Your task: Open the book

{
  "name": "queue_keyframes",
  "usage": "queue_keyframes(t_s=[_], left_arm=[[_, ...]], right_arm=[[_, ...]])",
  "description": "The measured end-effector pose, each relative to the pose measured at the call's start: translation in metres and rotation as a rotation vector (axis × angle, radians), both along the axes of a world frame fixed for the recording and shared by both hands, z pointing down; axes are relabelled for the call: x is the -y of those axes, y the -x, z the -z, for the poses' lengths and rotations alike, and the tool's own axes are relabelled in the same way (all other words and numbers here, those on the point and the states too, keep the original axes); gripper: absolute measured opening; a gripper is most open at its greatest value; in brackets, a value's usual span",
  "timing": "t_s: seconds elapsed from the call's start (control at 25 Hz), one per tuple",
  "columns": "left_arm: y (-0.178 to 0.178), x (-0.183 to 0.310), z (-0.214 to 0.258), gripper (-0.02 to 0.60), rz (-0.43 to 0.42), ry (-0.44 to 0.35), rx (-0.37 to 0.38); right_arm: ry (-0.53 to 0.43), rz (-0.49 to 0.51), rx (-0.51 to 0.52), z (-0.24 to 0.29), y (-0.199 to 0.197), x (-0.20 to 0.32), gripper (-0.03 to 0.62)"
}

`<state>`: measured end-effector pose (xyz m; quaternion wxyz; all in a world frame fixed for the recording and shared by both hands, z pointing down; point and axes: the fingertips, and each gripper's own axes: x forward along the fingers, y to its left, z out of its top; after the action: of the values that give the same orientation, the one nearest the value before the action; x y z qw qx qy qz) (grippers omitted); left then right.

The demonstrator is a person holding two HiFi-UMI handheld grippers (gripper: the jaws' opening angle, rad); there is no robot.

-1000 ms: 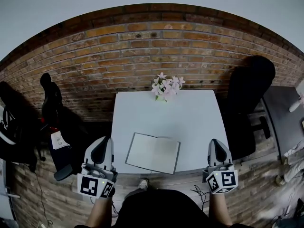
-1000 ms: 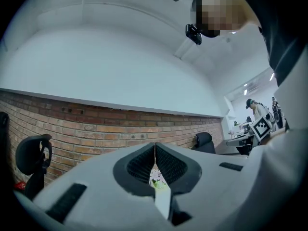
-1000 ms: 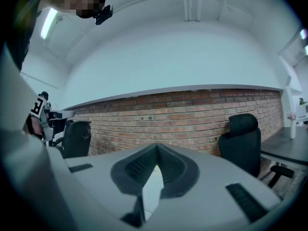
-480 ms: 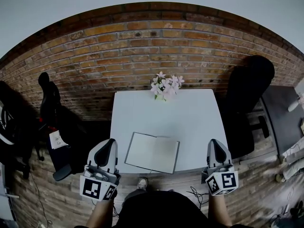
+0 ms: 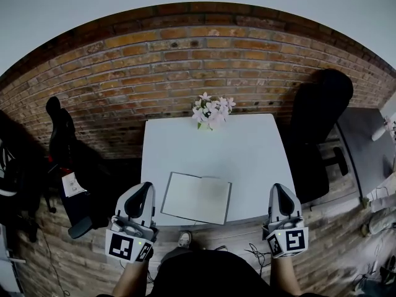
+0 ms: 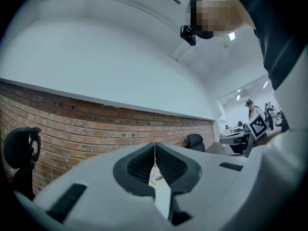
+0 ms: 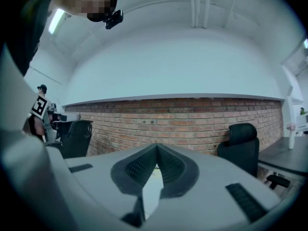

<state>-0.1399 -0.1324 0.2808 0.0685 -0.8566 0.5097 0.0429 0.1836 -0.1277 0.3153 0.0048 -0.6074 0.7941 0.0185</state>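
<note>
Head view: the book [image 5: 197, 198] lies flat and open on the white table [image 5: 247, 147], close to the near edge, pale pages up; a bunch of pink flowers [image 5: 211, 110] stands at the far edge against the brick wall [image 5: 185, 60]; the left gripper [image 5: 142, 193] hangs off the table's near left corner and the right gripper [image 5: 281, 195] off its near right corner, both apart from the book, which lies between them.

Left gripper view: the left gripper [image 6: 154, 148] has its jaws pressed together with nothing between them; beyond them run the brick wall [image 6: 72, 119] and a black chair [image 6: 21, 150].

Right gripper view: the right gripper [image 7: 157, 150] likewise has its jaws closed tip to tip and empty; an office chair [image 7: 240, 143] stands to the right before the brick wall [image 7: 183, 117].
</note>
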Motion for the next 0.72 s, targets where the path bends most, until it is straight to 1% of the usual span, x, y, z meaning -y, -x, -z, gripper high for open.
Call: queue_keyframes(t_s=[0.16, 0.32, 0.4, 0.52, 0.72], left_arm=[[-0.003, -0.002, -0.007, 0.028, -0.007, 0.011, -0.008], [-0.003, -0.002, -0.013, 0.028, -0.011, 0.022, -0.028], [-0.005, -0.002, -0.016, 0.028, -0.015, 0.026, -0.036], [-0.007, -0.004, -0.017, 0.028, -0.023, 0.029, -0.027], [-0.006, -0.006, -0.016, 0.028, -0.025, 0.032, -0.017]], right_arm=[[0.004, -0.035, 0.000, -0.004, -0.009, -0.004, 0.014], [-0.019, -0.037, 0.034, -0.002, -0.006, -0.008, 0.014], [-0.014, -0.045, 0.035, -0.004, -0.007, -0.010, 0.014], [0.009, -0.071, 0.018, -0.012, -0.013, -0.013, 0.014], [0.008, -0.088, 0.021, -0.013, -0.016, -0.014, 0.014]])
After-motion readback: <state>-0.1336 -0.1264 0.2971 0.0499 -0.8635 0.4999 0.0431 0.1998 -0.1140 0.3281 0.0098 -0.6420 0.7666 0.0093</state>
